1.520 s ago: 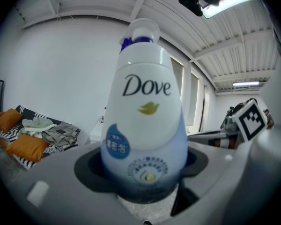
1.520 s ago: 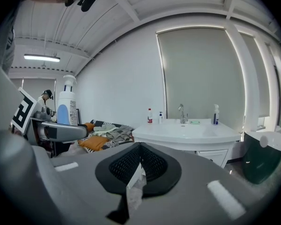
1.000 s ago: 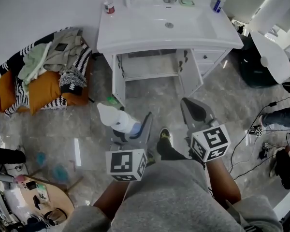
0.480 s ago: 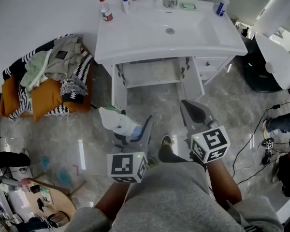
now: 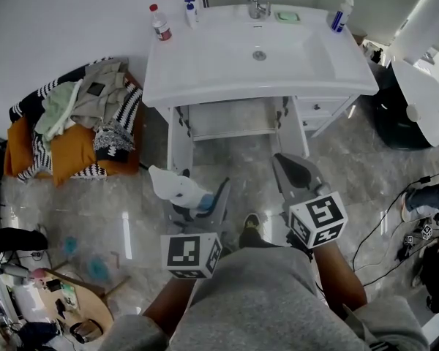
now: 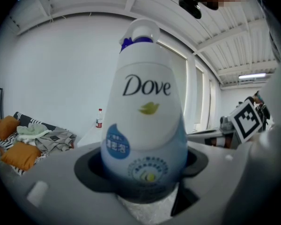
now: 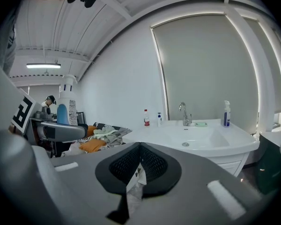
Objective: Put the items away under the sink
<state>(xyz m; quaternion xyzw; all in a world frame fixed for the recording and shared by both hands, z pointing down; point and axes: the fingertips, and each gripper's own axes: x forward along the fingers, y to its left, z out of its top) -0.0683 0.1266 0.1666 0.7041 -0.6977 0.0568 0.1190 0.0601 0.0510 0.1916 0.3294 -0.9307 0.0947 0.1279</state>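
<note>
While my left gripper [image 5: 197,199] grips it low on the body, jaws wide around it, the Dove bottle [image 6: 143,121] stands upright, cap up. It hangs over the floor in front of the sink [image 5: 205,64], apart from the open cabinet [image 5: 230,119] beneath. Right gripper [image 5: 296,174] is alongside, jaws clenched on nothing. On the sink top: red-capped bottle [image 5: 159,22] at left, spray bottle [image 5: 342,13] at right. Clothes pile [image 5: 80,115] lies left of the cabinet.

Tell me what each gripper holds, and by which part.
The left gripper holds the Dove bottle by its lower body; the right gripper holds nothing, jaws together.
</note>
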